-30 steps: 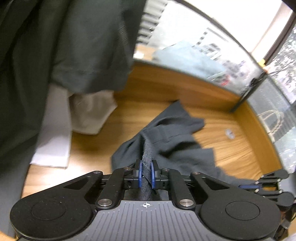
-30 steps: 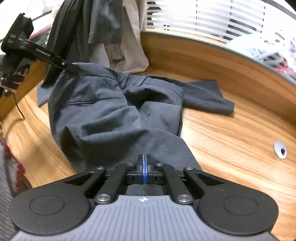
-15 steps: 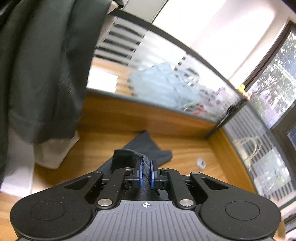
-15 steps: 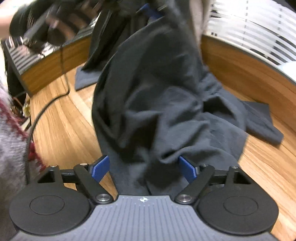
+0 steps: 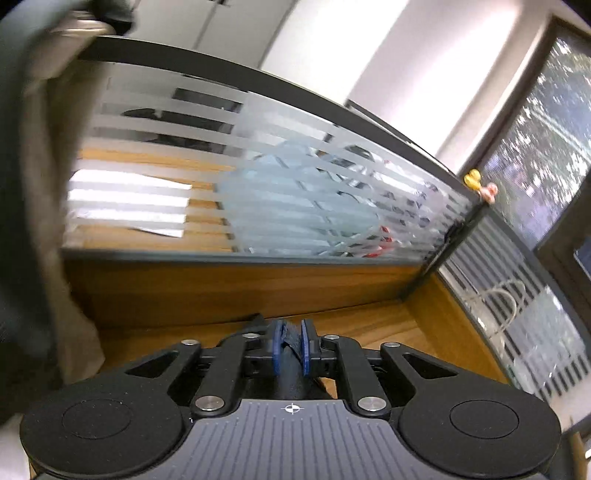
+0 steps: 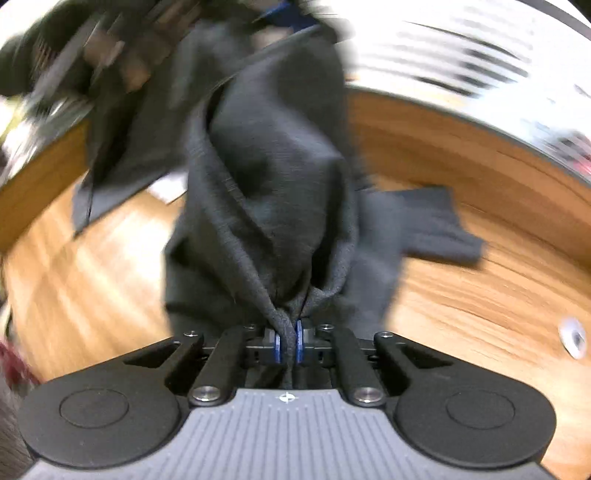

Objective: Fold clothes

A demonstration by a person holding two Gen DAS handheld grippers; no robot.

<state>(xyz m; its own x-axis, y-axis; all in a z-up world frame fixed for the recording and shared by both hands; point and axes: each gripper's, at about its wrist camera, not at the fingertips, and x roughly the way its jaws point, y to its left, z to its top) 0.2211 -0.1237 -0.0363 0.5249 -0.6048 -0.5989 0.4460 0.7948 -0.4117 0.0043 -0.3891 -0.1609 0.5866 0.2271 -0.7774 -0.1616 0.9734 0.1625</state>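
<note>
A dark grey pair of trousers (image 6: 273, 184) hangs lifted in front of the right wrist view, its lower end still lying on the wooden table (image 6: 480, 295). My right gripper (image 6: 287, 345) is shut on a bunched fold of the trousers. My left gripper (image 5: 291, 345) is shut on another part of the same dark cloth (image 5: 291, 369), held high and tilted up toward the partition. The left gripper also shows blurred at the top of the right wrist view (image 6: 280, 14).
A frosted striped glass partition (image 5: 258, 184) with a wooden base runs behind the table. Dark and beige garments (image 5: 44, 221) hang at the left. A round cable grommet (image 6: 572, 338) sits in the tabletop at right. Other dark clothes (image 6: 110, 177) lie at back left.
My left gripper has risen and tilted upward, lifting the trousers off the table. My right gripper was open half a second ago and has now shut on a fold of the cloth.
</note>
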